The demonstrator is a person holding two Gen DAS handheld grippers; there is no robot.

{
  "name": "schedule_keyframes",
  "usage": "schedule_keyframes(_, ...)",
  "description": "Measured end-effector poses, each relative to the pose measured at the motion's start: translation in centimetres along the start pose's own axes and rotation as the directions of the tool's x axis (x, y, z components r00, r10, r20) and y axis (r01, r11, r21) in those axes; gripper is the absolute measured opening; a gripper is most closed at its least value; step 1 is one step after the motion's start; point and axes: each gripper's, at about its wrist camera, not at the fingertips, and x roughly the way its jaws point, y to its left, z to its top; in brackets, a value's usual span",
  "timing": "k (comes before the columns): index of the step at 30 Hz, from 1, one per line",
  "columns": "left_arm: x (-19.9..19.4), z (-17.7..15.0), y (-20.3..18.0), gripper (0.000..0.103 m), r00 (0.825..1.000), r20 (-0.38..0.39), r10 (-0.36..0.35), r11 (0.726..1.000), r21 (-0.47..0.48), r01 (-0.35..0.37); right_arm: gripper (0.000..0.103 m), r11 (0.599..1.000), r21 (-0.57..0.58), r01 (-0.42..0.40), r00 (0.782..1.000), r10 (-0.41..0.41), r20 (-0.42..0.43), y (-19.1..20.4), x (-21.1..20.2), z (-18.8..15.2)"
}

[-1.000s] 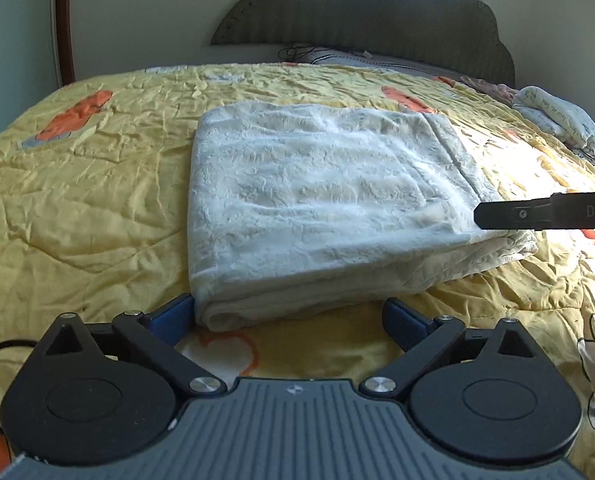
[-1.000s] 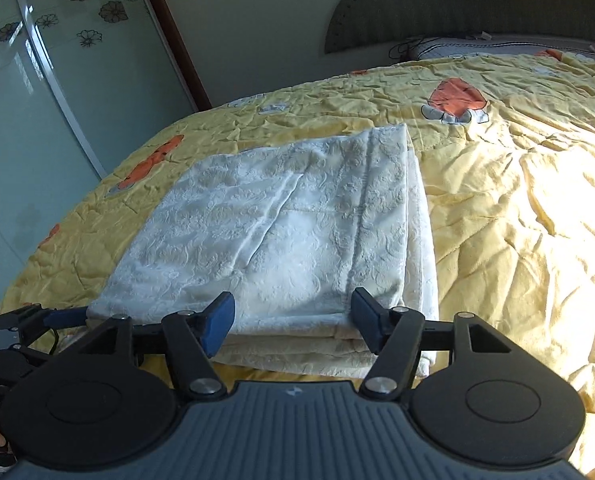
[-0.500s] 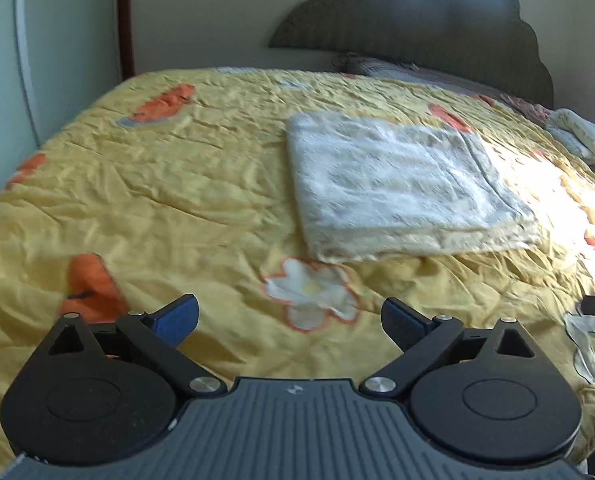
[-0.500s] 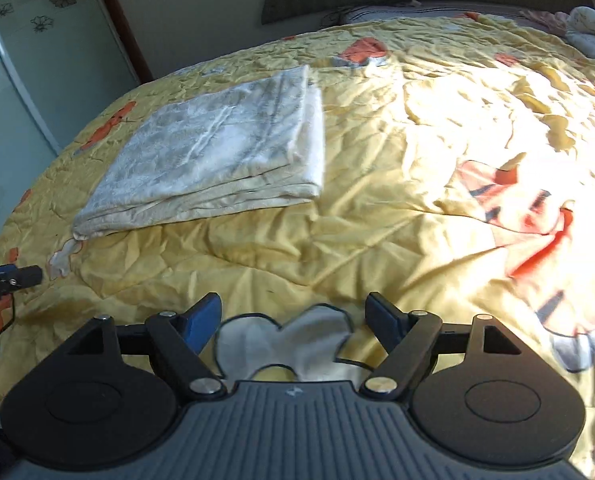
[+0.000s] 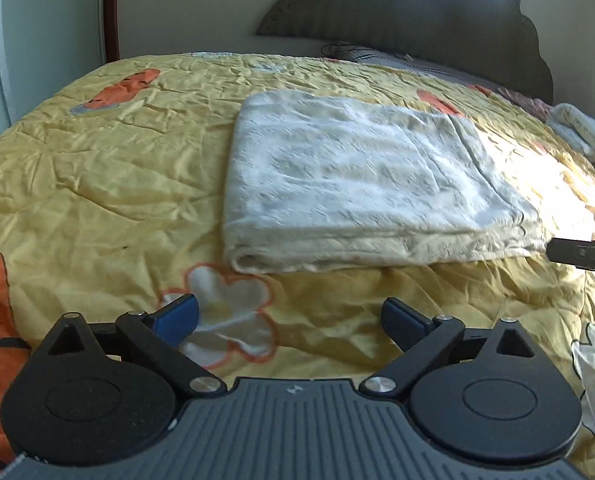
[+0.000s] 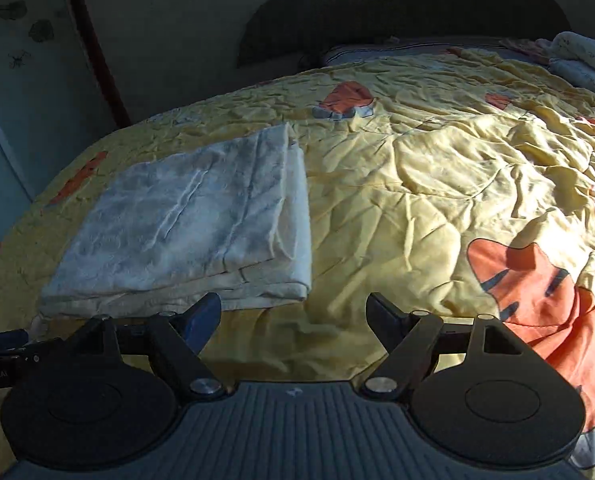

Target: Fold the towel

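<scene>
Folded towel (image 5: 361, 184) flat on bedspread (image 5: 97, 184), fold edge toward both gaping, empty tools (image 5: 289, 322) (image 6: 293, 318).

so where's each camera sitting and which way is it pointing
Left wrist: on the left gripper, jaws open, angled down along its fingers at the folded towel on the yellow bedspread; the right gripper's finger pokes in at the right edge.
Right wrist: on the right gripper, jaws open, empty, facing the bedspread, towel to its left.
Shared: towel, bedspread, dark headboard, another towel pile.
</scene>
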Motion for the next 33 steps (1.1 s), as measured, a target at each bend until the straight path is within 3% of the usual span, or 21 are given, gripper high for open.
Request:
schedule_keyframes(3, 0.4, -0.9, -0.9, 0.102, 0.999, 0.028, 0.031, 0.999, 0.033, -0.032, 0.081, 1.000, -0.007, -0.024, 0.999, 0.024, -0.027, 1.7, 2.1, -0.8)
schedule_keyframes(8, 0.4, -1.3, -1.0, 0.103, 0.997, 0.052, 0.048, 0.998, 0.024, -0.050, 0.102, 0.996, -0.091, 0.021, 0.999, -0.018, 0.038, 3.5, 2.8, -2.2)
schedule_keyframes(13, 0.5, -1.1, -1.0, 0.103, 0.997, 0.053, 0.055, 0.998, 0.027, -0.056, 0.103, 0.978, -0.184, 0.098, 0.995, -0.092, 0.042, 5.3, 3.4, -2.9)
schedule_keyframes(25, 0.7, -1.1, -1.1, 0.103, 0.996, 0.047, 0.071, 0.997, 0.033, -0.072, 0.103, 0.979, -0.175, 0.106, 0.994, -0.100, 0.042, 5.3, 3.1, -3.1)
schedule_keyframes(30, 0.6, -1.2, -1.1, 0.103, 0.996, 0.049, 0.069, 0.997, 0.031, -0.071, 0.103, 0.983, -0.162, 0.089, 0.995, -0.095, -0.026, 5.4, 1.9, -3.1)
schedule_keyframes(33, 0.8, -1.0, -1.0, 0.103, 0.997, 0.048, 0.065, 0.997, 0.032, -0.067, 0.103, 0.983, -0.152, 0.105, 0.994, -0.109, -0.015, 5.6, 2.1, -3.0)
